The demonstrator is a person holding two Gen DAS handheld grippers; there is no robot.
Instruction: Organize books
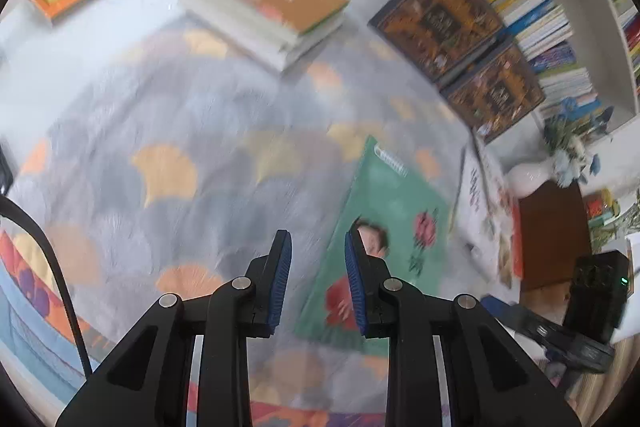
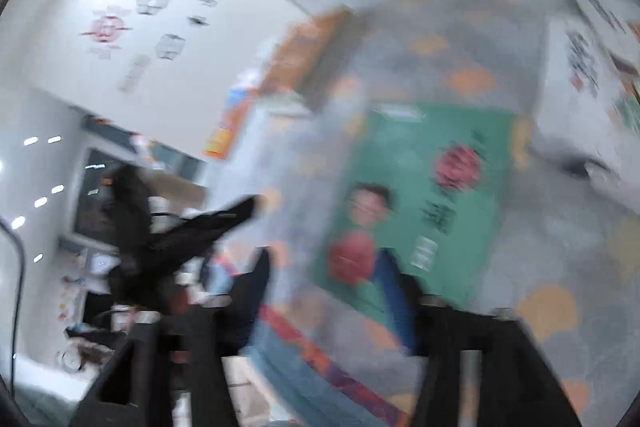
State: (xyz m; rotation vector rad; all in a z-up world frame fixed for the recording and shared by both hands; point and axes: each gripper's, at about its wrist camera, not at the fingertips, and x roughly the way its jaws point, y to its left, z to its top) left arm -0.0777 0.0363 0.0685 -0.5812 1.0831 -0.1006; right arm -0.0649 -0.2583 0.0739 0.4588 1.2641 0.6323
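Overhead, my left gripper (image 1: 318,247) hangs narrowly parted and empty over the green book (image 1: 384,227) on the patterned rug (image 1: 160,131); my right gripper (image 2: 332,267) gapes wider, empty too. Blur risks a missed edge grab.

Left wrist view angled down from above the grey fan-patterned rug (image 1: 192,131), right wrist view tilted and blurred, closer, both sharing the flat green spiral-bound book (image 1: 394,211) (image 2: 432,187) on it
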